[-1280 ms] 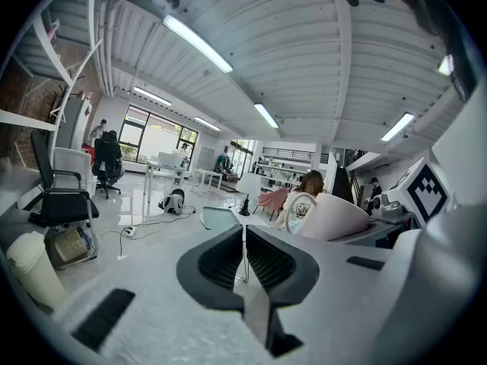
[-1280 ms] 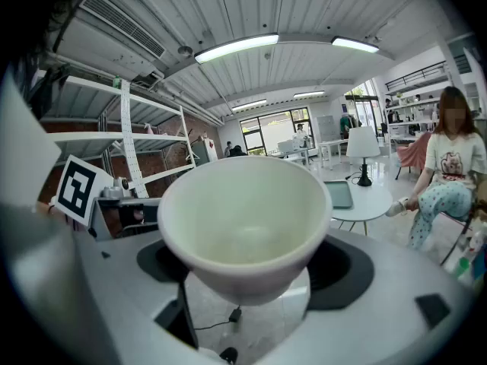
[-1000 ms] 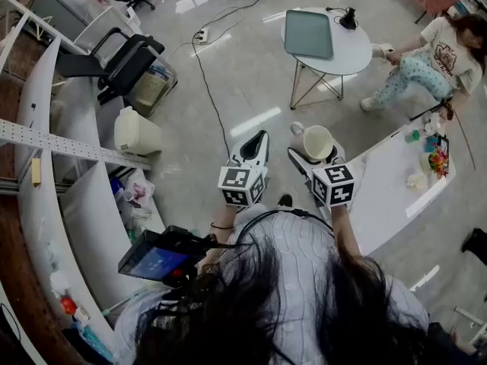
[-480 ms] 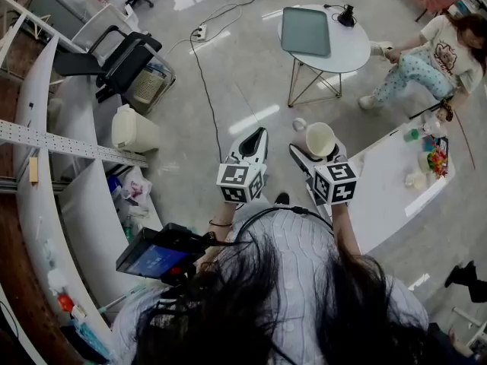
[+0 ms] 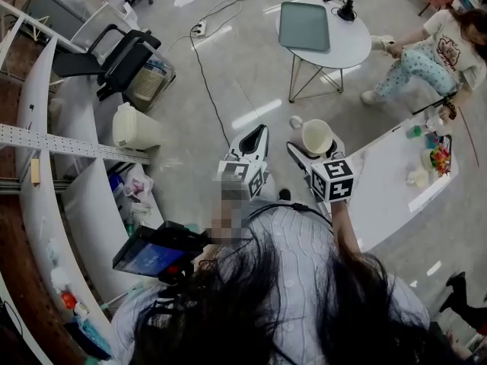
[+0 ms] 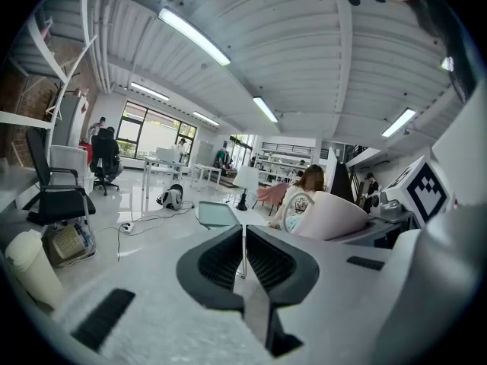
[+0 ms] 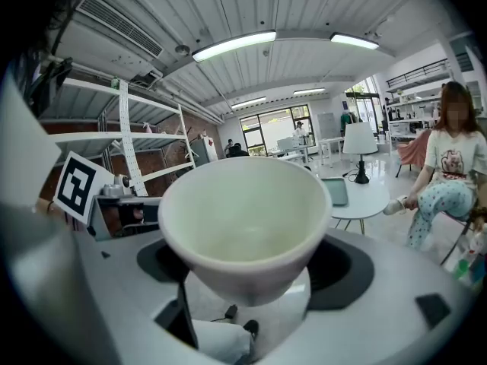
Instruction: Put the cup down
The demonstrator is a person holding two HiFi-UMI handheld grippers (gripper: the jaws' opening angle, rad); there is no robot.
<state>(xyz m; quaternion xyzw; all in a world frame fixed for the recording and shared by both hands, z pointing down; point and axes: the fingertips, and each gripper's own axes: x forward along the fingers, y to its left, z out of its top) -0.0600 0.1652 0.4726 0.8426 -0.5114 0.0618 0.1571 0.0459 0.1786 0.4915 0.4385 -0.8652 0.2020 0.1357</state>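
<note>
A cream cup (image 5: 316, 137) with a small handle is held over the floor with its mouth facing up, my right gripper (image 5: 313, 152) shut on its lower part. In the right gripper view the cup (image 7: 245, 215) fills the middle, empty inside, with the right gripper (image 7: 247, 276) clamped round its base. My left gripper (image 5: 254, 144) hangs beside it on the left, shut, with nothing in it. The left gripper view shows the left gripper (image 6: 243, 242) with its jaws pressed together and the cup (image 6: 332, 216) to the right.
A round white table (image 5: 346, 48) carrying a teal tray (image 5: 304, 25) and a small lamp (image 5: 347, 11) stands ahead. At the right is a white desk (image 5: 388, 192) with small items, with a seated person (image 5: 426, 52) beyond. A chair (image 5: 114, 55), a white bin (image 5: 134, 128) and shelves (image 5: 46, 166) stand at the left.
Both grippers and the cup have drifted slightly forward toward the round table. The right gripper's hold on the cup is unchanged, and the left gripper stays shut.
</note>
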